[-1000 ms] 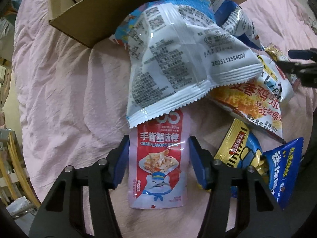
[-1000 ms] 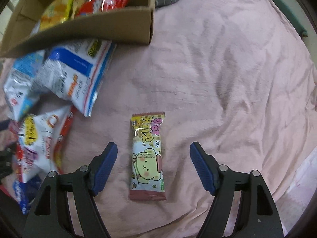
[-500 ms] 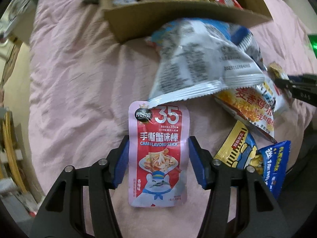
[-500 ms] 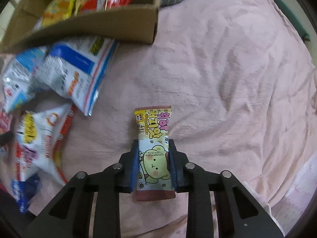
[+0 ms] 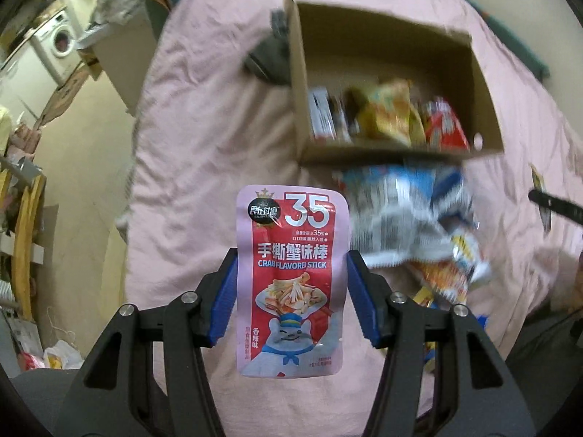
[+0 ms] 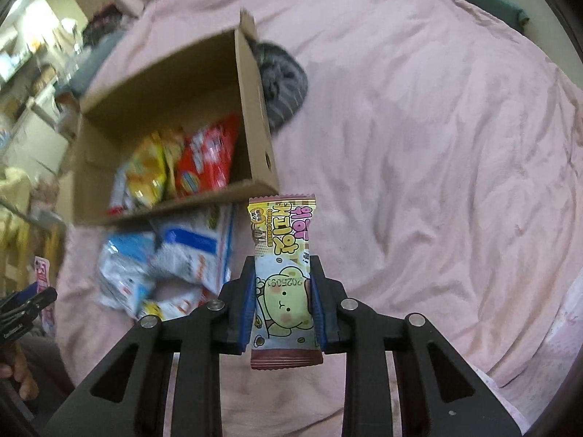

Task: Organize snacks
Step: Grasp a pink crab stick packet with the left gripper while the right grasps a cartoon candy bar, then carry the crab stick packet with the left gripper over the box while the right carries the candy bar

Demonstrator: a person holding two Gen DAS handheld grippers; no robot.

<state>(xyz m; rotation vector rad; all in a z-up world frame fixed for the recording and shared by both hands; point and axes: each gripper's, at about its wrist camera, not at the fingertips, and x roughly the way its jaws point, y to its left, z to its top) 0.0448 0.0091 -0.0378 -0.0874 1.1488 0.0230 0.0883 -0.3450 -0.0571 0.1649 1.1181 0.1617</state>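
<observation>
My left gripper point(image 5: 291, 291) is shut on a red and pink crab stick pouch point(image 5: 291, 284) and holds it upright, lifted above the pink bedspread. My right gripper point(image 6: 281, 291) is shut on a yellow and pink cookie pack point(image 6: 282, 284), also lifted. An open cardboard box point(image 5: 484, 102) holding several snack bags lies ahead in both views, and it shows in the right wrist view point(image 6: 251, 109) too. Loose white and blue snack bags point(image 5: 400, 225) lie in front of the box, seen also in the right wrist view point(image 6: 175, 266).
The pink bedspread point(image 6: 437, 145) covers the whole surface. A grey striped cloth point(image 6: 284, 83) lies behind the box. The bed's left edge drops to a floor with a washing machine point(image 5: 62, 42) and clutter. The left gripper point(image 6: 22, 309) shows at the right wrist view's left edge.
Both grippers have lifted their packs off the bed and the views now tilt up toward the box. The right gripper closed on the cookie pack a second ago.
</observation>
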